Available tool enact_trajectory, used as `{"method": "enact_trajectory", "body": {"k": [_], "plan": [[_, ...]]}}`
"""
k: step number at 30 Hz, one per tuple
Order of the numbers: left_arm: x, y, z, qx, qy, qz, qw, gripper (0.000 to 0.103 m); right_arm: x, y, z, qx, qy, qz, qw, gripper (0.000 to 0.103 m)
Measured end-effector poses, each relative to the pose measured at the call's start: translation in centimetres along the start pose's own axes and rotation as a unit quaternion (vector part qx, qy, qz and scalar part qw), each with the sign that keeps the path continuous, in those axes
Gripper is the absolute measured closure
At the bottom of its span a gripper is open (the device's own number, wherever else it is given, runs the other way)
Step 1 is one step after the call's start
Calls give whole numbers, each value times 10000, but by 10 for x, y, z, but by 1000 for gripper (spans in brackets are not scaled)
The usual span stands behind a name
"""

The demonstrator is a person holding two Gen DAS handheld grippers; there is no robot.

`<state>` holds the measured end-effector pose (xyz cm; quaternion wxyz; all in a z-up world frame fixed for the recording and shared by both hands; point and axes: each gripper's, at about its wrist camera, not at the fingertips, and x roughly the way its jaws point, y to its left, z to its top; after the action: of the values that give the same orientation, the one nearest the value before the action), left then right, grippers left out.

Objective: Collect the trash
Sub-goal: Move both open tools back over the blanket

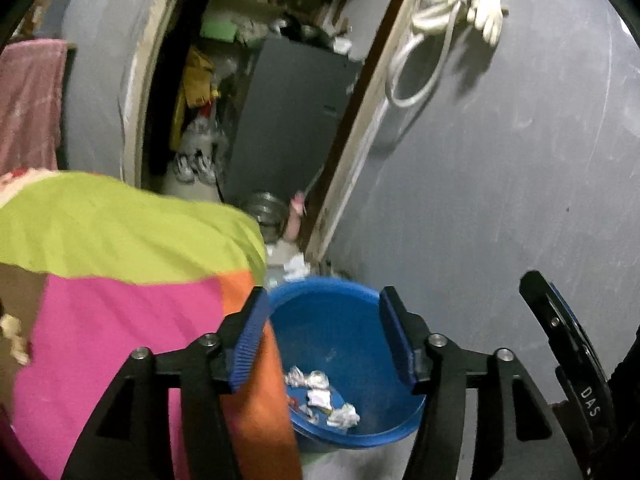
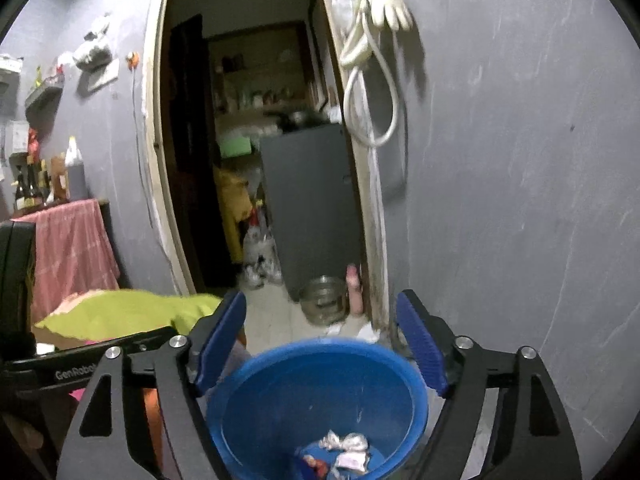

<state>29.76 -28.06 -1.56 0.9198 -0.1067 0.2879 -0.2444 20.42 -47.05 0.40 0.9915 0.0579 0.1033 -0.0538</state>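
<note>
Both tongs hang spread and empty over the blue bin: the left tongs (image 1: 326, 336) above its rim on the bed side, the right tongs (image 2: 320, 344) more squarely over its mouth. The blue bin (image 1: 344, 320) stands on the floor against the grey wall (image 1: 500, 200), just beside the doorway (image 1: 256, 100), touching or nearly touching the bright bedcover (image 1: 120, 280).

Crumpled wrappers (image 1: 320, 396) lie at the bottom of the bin, a loose heap of foil and paper scraps. I judge them very light, soft and easily crushed, so a gentle pinch on any raised fold would do; foil may slip if only a corner is caught. Another white scrap (image 1: 296, 268) lies on the floor beyond the bin, by the door frame; it looks like crumpled paper and should handle the same way.

Motion blur softens the bin rim and the bedcover. The bin's base and outer wall are hidden by the tongs and cut off at the bottom edge. What the scraps are exactly, and whether more trash lies behind the bin, cannot be made out.
</note>
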Motion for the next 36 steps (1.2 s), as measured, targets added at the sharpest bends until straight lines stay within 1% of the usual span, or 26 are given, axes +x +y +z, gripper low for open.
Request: {"method": "enact_trajectory", "body": {"k": [2,3,4,5,6,7,8,13,15,18,21,25,30,33,36], "plan": [[-19,4,8,23,-225,41,9997,43,-7,4,6,9,-134,12,9999,18],[-28,7,11,28,-326,57,9994,37,-10,7,10,15,-200,20,9998,16],[-37,10,14,25,-425,71,9991,34,-14,10,13,28,-283,47,9996,15],[-47,14,17,13,-545,100,9985,28,-17,13,16,39,-345,68,9994,13],[-57,18,20,-1,-667,121,9977,22,-21,16,19,49,-414,92,9991,8],[-66,22,23,-8,-757,142,9970,20,-25,20,23,58,-491,124,9987,5],[-76,26,25,-3,-864,186,9961,15,-28,24,26,65,-551,152,9983,0],[-122,41,31,198,-1345,444,9897,10,-44,51,39,17,-839,340,9959,0],[-138,48,31,259,-1528,520,9866,4,-49,63,42,-14,-925,431,9948,0],[-168,58,26,323,-1747,597,9823,3,-56,85,47,-99,-1061,581,9926,0],[-189,71,22,410,-1846,734,9792,3,-61,105,49,-167,-1130,736,9907,0],[-210,92,17,357,-1886,944,9769,2,-66,136,48,-270,-1171,1000,9877,0],[-232,126,5,236,-1884,1345,9726,2,-68,170,39,-416,-1128,1237,9850,0],[-240,148,-3,125,-1771,1603,9710,2,-64,188,34,-518,-1014,1343,9844,0],[-239,169,-11,19,-1512,1798,9720,2,-60,205,25,-673,-865,1471,9830,0]]}}
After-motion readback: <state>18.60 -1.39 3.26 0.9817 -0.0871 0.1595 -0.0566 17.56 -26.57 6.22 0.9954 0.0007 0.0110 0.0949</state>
